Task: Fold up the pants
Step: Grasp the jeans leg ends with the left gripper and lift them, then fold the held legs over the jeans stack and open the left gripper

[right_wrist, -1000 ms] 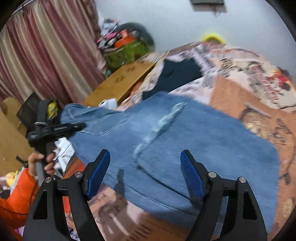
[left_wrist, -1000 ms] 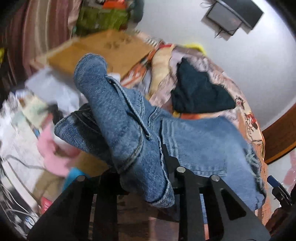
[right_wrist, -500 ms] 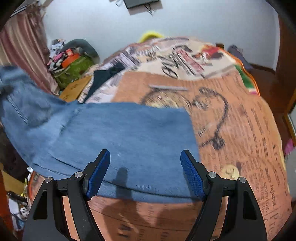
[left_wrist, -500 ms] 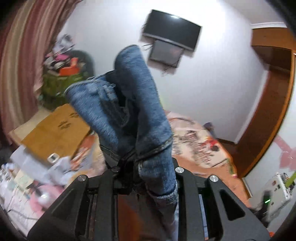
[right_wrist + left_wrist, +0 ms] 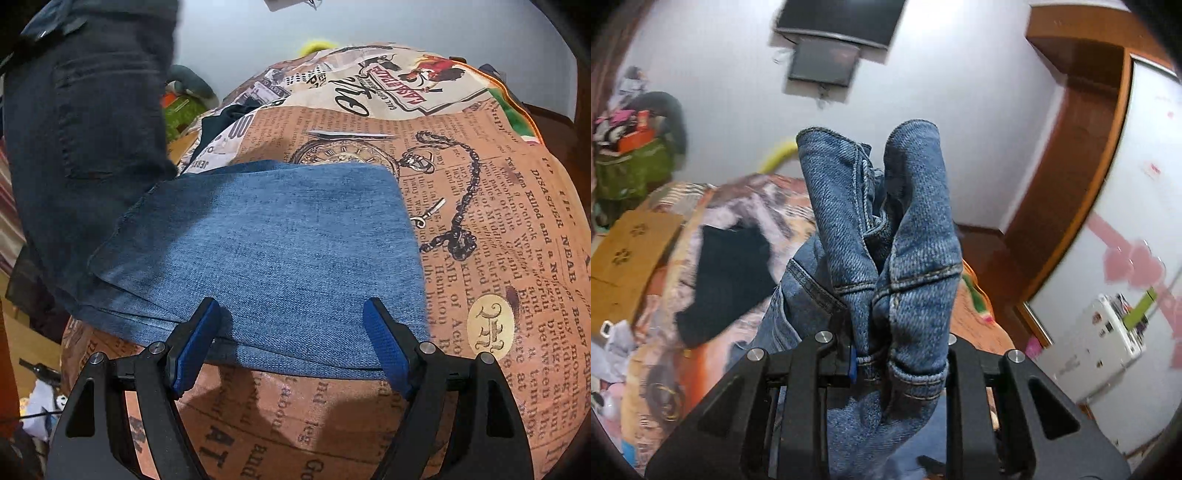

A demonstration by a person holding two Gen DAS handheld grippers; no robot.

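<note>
In the left wrist view, my left gripper (image 5: 892, 347) is shut on a bunched, seamed part of the blue jeans (image 5: 916, 236). The denim stands up in two folds in front of the camera and hides the pads. In the right wrist view, the folded legs of the jeans (image 5: 277, 236) lie flat on the printed bedspread (image 5: 480, 221). The lifted upper part with a back pocket (image 5: 85, 129) hangs dark at the upper left. My right gripper (image 5: 291, 314) hovers over the near edge of the legs. Its jaws are opening, with blue pads (image 5: 384, 343) wide apart and gripping nothing.
A black garment (image 5: 727, 273) lies on the bed's far left part. Beside the bed are a cardboard box (image 5: 628, 251) and clutter. A screen (image 5: 834, 22) hangs on the far wall, and a wooden door frame (image 5: 1082, 155) stands at the right.
My left gripper has lifted the jeans' upper part up and over towards the bed. The right gripper has shifted along the legs to their near edge, still open.
</note>
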